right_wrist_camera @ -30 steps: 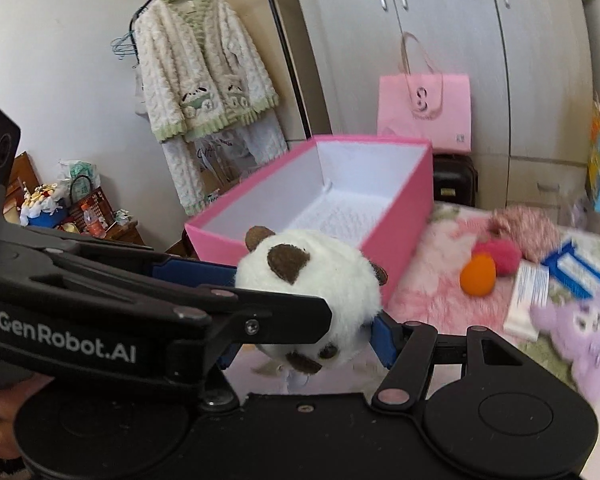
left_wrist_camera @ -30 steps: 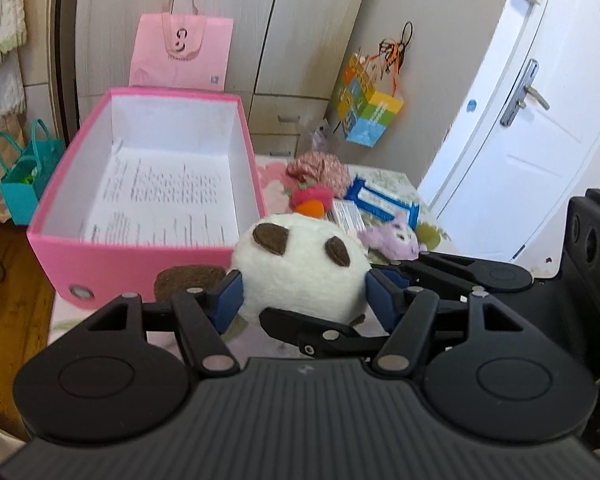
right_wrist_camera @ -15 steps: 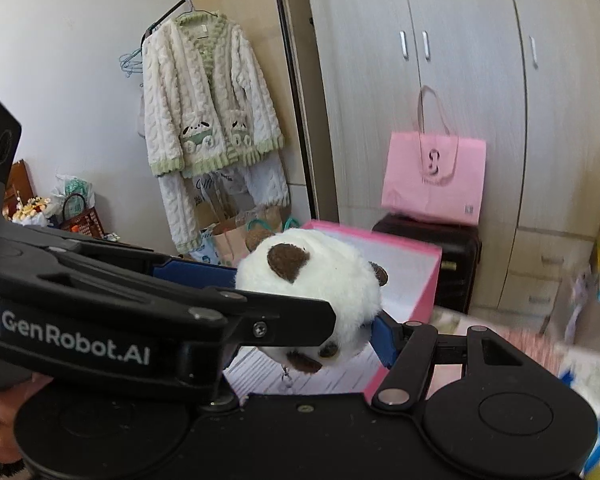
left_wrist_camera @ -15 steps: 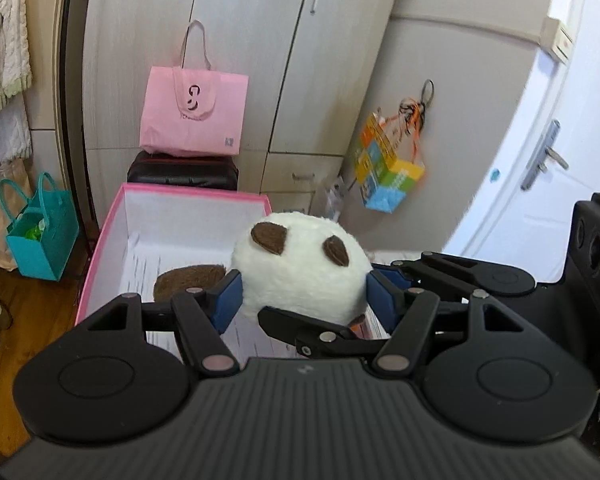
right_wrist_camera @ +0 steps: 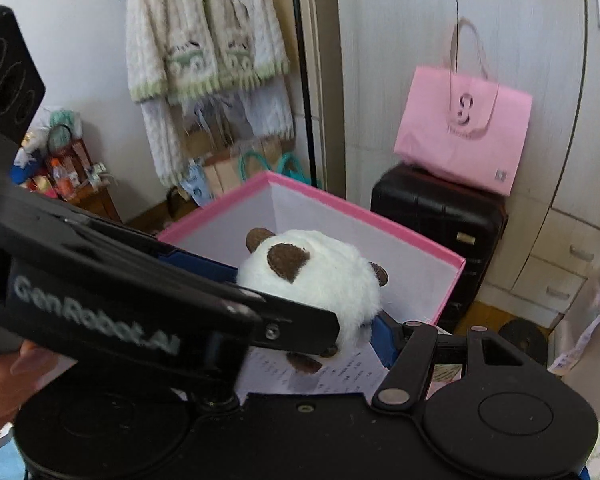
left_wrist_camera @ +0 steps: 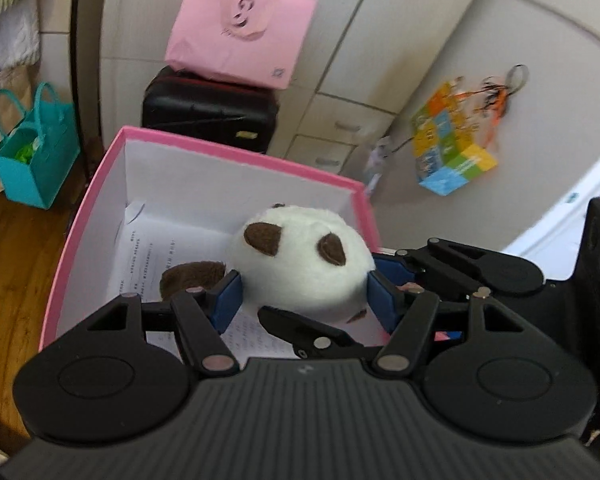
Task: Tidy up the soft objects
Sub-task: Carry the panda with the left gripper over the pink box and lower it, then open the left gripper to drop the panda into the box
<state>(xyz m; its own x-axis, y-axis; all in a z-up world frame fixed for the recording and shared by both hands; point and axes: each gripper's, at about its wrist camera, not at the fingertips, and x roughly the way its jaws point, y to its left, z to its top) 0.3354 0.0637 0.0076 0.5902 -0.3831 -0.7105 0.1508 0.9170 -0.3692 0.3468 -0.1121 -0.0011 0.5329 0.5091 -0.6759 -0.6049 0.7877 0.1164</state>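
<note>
A white plush panda (left_wrist_camera: 300,256) with brown ears is held between both grippers, above the open pink box (left_wrist_camera: 236,160) with a white inside and printed paper on its floor. My left gripper (left_wrist_camera: 302,298) is shut on the panda, its blue pads pressing on both sides. My right gripper (right_wrist_camera: 308,300) is shut on the same panda (right_wrist_camera: 312,276); its left finger is hidden behind the left gripper's arm. The box (right_wrist_camera: 360,216) lies right under the toy.
A black suitcase (left_wrist_camera: 208,112) with a pink bag (left_wrist_camera: 240,28) on it stands behind the box by the wardrobe. A teal bag (left_wrist_camera: 32,152) sits on the wooden floor at left. A colourful cube bag (left_wrist_camera: 452,152) hangs at right. A knitted cardigan (right_wrist_camera: 208,56) hangs behind.
Both grippers carried the panda from in front of the box to above its inside and tilted downward. The table toys have left the view.
</note>
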